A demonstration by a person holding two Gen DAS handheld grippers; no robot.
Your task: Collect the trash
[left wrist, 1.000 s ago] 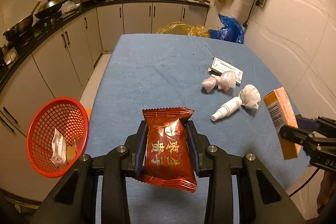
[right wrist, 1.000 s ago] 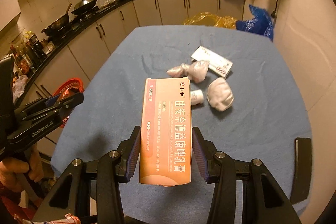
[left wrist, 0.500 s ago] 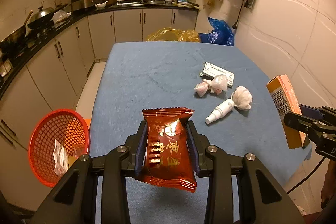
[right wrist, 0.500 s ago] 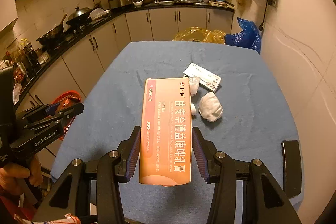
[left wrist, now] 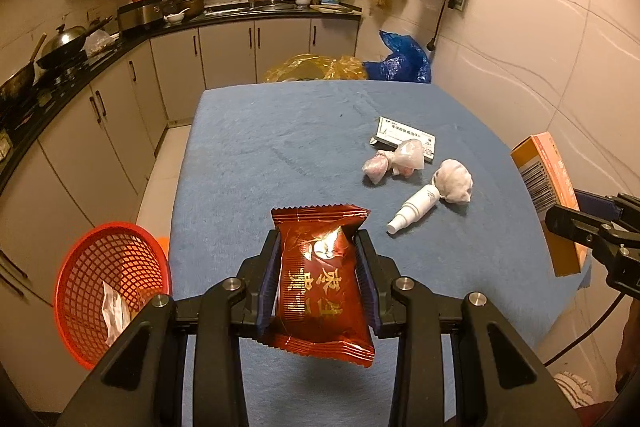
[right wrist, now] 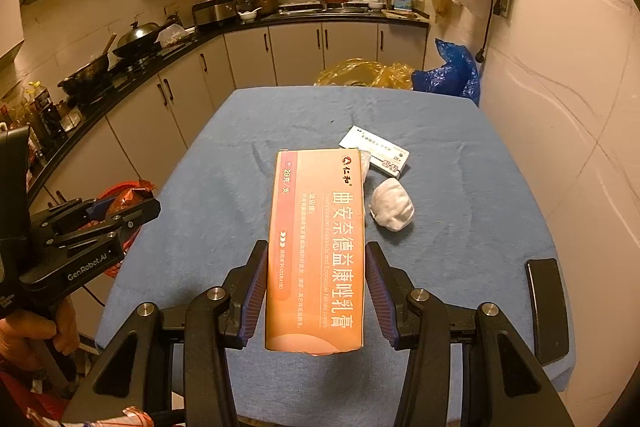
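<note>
Red snack packet (left wrist: 322, 283) clamped in left gripper (left wrist: 320, 281), orange carton (right wrist: 316, 247) in right gripper (right wrist: 316, 291); next, carry both past the bench's left edge to the red basket (left wrist: 80, 267).

Blue-clothed table (left wrist: 256, 155) — white box (left wrist: 404, 138), wads, spray bottle (left wrist: 414, 209).

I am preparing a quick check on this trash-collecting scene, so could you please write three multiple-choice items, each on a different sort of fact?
1. Where is the red mesh basket?
A. on the blue cloth
B. on the floor, left of the table
C. on the counter

2. What colour is the box in the right hand-held gripper?
A. orange
B. green
C. black

3. How is the red snack packet?
A. lying on the table
B. inside the basket
C. clamped in the left hand-held gripper

Answers:
1 B, red mesh basket sits below the table edge.
2 A, box, right hand-held gripper.
3 C, red snack packet, left hand-held gripper.
</note>
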